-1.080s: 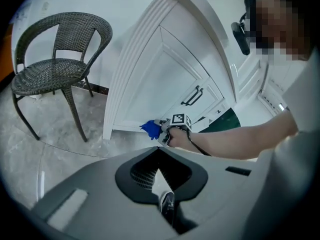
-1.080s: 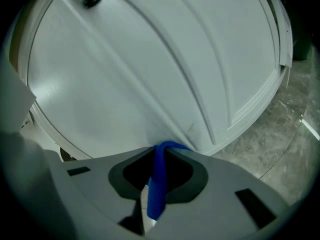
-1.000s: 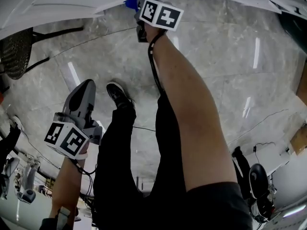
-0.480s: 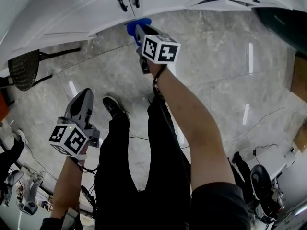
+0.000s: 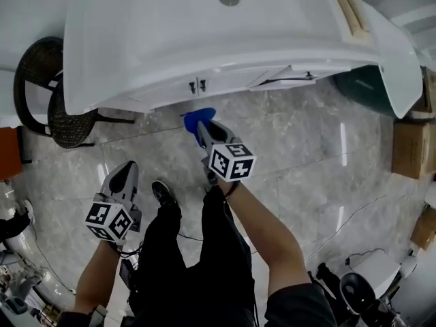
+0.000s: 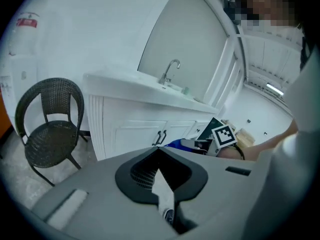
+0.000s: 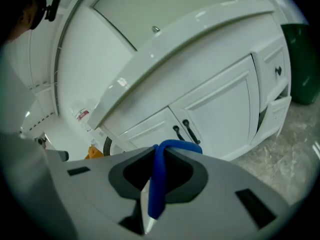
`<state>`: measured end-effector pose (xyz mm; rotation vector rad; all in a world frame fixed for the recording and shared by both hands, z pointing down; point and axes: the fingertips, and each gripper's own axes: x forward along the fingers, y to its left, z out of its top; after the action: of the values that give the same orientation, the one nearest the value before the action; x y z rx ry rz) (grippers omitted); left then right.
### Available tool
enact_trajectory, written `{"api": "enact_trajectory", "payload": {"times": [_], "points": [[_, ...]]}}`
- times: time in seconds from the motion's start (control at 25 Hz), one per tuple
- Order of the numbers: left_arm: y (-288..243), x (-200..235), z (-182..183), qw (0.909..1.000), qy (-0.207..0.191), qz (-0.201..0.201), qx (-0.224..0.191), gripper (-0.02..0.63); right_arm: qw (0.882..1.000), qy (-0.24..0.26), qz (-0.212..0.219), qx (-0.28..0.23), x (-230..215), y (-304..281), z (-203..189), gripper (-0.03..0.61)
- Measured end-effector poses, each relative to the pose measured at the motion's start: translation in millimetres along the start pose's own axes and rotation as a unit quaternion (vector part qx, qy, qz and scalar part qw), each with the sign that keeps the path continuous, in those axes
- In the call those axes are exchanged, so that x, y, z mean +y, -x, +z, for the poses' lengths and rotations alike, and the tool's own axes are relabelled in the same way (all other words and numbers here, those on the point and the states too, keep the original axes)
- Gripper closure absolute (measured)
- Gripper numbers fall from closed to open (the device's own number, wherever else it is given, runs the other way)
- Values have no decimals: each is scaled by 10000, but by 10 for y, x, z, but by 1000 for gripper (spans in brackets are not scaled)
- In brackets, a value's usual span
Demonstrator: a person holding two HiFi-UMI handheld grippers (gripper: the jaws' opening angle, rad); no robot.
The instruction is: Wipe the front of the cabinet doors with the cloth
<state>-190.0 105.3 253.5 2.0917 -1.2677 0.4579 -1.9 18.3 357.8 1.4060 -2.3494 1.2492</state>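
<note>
The white vanity cabinet's doors [image 5: 204, 80] carry two dark handles [image 7: 185, 130] at their meeting edge. My right gripper [image 5: 203, 129] is shut on a blue cloth [image 7: 159, 184], which loops out over the jaw tips. It hangs a short way in front of the doors [image 7: 220, 109], not touching them. The cloth [image 5: 197, 117] shows just below the handles in the head view. My left gripper [image 5: 122, 177] is low at the left, shut and holding nothing, pointing at the doors [image 6: 145, 131] from further back.
A dark wicker chair [image 5: 48, 90] stands left of the cabinet. At the cabinet's right end a drawer or door [image 7: 277, 109] stands ajar, with a dark green bin [image 7: 302, 64] beyond. Cardboard boxes [image 5: 412, 148] sit at the right. My legs and a shoe [image 5: 163, 193] are below.
The view has drawn back from the cabinet, and its whole sink top now shows. My right gripper with the cloth sits lower in the picture, away from the doors' foot.
</note>
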Motion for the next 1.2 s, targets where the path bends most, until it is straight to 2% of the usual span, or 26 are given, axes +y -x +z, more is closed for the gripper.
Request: {"api": "enact_trajectory", "payload": {"times": [0.2, 0.32, 0.4, 0.56, 0.72, 0.88, 0.96, 1.0, 1.04, 1.2], "points": [[493, -242, 578, 9981, -149, 67, -592, 614, 9970, 751, 103, -130, 708, 650, 492, 522], [920, -468, 1009, 9937, -565, 53, -964, 615, 9928, 1096, 253, -423, 1302, 1132, 784, 522], [1262, -607, 1353, 9874, -957, 80, -1261, 615, 9885, 1297, 387, -667, 1750, 1461, 1004, 522], [2000, -793, 2060, 9626, -1818, 368, -1972, 615, 9669, 2159, 587, -1228, 2667, 2082, 1534, 522], [2710, -956, 2606, 9379, -2180, 558, -2642, 615, 9355, 2840, 626, -2006, 3474, 2687, 2135, 522], [3299, -1101, 2918, 9117, -2579, 656, -3129, 614, 9020, 3278, 578, -2748, 4050, 3154, 2570, 522], [3456, -1100, 3003, 8996, -2810, 828, -3239, 615, 8924, 3321, 641, -2988, 4222, 3282, 2667, 522], [3500, -1098, 3032, 8963, -2848, 884, -3282, 615, 8901, 3314, 686, -3051, 4276, 3309, 2683, 522], [3530, -1100, 3048, 8958, -2823, 907, -3312, 615, 8894, 3301, 730, -3076, 4316, 3316, 2679, 522], [3537, -1170, 3086, 9040, -2525, 782, -3359, 615, 8930, 3271, 839, -2976, 4378, 3229, 2624, 522]]}}
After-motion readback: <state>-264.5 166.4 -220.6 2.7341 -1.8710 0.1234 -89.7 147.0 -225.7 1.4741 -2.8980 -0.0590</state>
